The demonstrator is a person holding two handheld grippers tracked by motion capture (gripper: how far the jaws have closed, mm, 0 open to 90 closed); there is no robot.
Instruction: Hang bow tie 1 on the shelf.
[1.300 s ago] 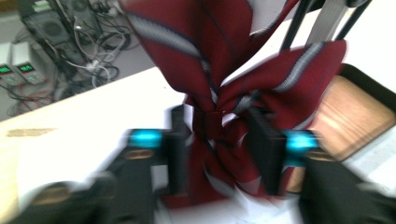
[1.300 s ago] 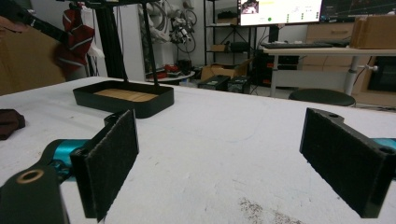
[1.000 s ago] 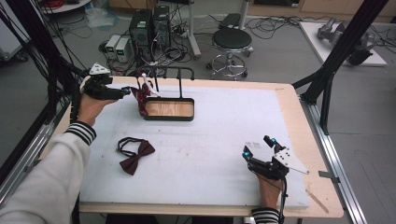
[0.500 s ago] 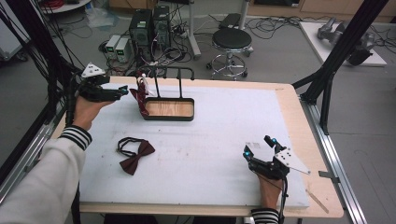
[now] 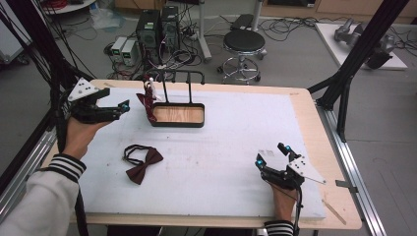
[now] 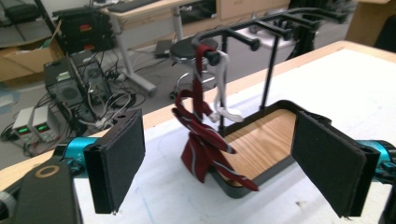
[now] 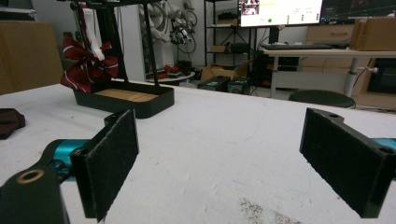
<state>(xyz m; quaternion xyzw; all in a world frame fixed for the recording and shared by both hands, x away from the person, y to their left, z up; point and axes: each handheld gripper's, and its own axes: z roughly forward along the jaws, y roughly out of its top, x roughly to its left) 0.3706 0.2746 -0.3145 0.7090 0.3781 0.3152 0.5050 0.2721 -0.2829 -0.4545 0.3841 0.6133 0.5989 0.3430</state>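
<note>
On the white table [image 5: 221,147] the black stand [image 5: 178,115] is standing far left with the striped tie [image 5: 148,101] hanging on its left arm, just right of the left gripper [image 5: 123,106], which is gaping empty, while the right gripper [image 5: 273,155] is resting near right, wide open, empty.

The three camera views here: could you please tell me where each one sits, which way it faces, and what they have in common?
High view: above the person's side, looking forward and down on the table; forearms, left gripper and right gripper enter from below.
Left gripper view: on the left gripper, facing the striped bow tie hanging on the rack; open jaws frame it.
Right gripper view: low on the right gripper, looking across the table; open jaws in front.
Shared: all three show the rack and striped bow tie.
</note>
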